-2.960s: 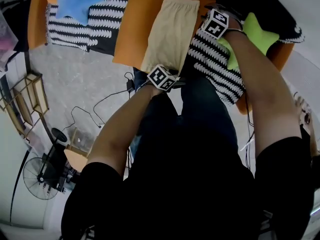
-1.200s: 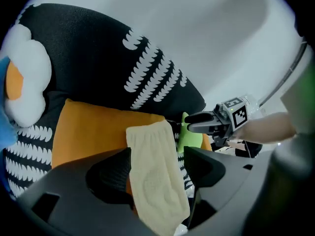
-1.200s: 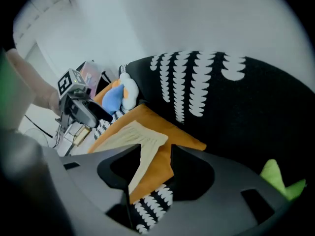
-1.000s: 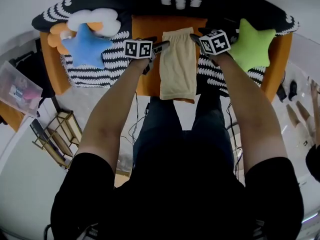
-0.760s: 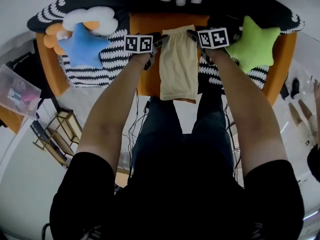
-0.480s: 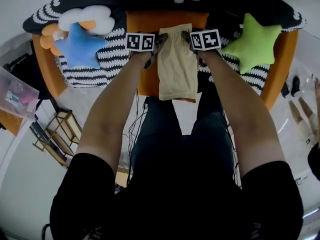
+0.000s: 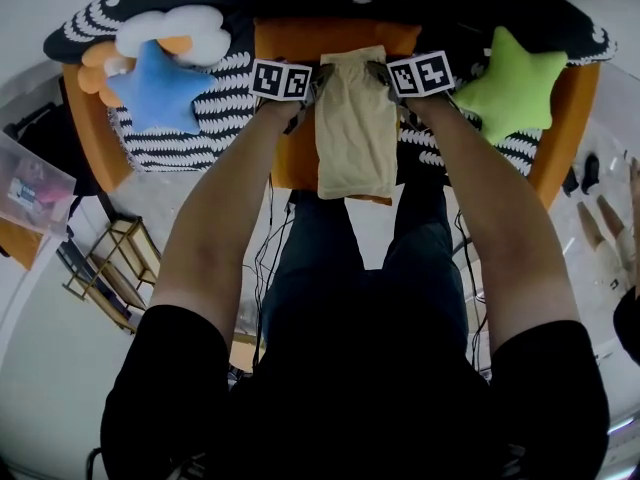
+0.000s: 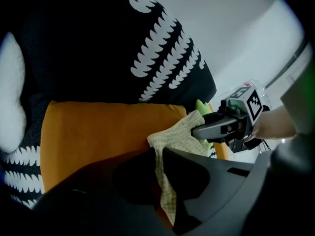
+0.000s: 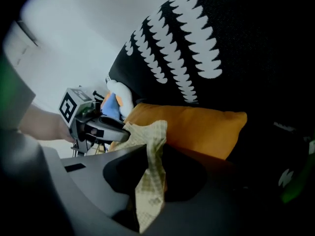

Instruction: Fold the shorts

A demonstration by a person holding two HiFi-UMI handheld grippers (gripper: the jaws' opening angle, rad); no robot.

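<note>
Home-like living room, orange sofa (image 7: 300, 38) draped with a black-and-white patterned throw (image 7: 215, 108), blue star cushion (image 7: 150, 83), green star cushion (image 7: 510, 73), white cloud cushion (image 7: 170, 26), wooden rack (image 7: 105, 268), trailing cables (image 7: 265, 258), clear plastic storage box (image 7: 30, 183) on pale floor (image 7: 190, 193)

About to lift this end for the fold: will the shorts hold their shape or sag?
Probably floppy: the shorts bunch and drape between the closing jaws of the left gripper and right gripper. Probably light, being thin cloth. The span between may sag.
</note>
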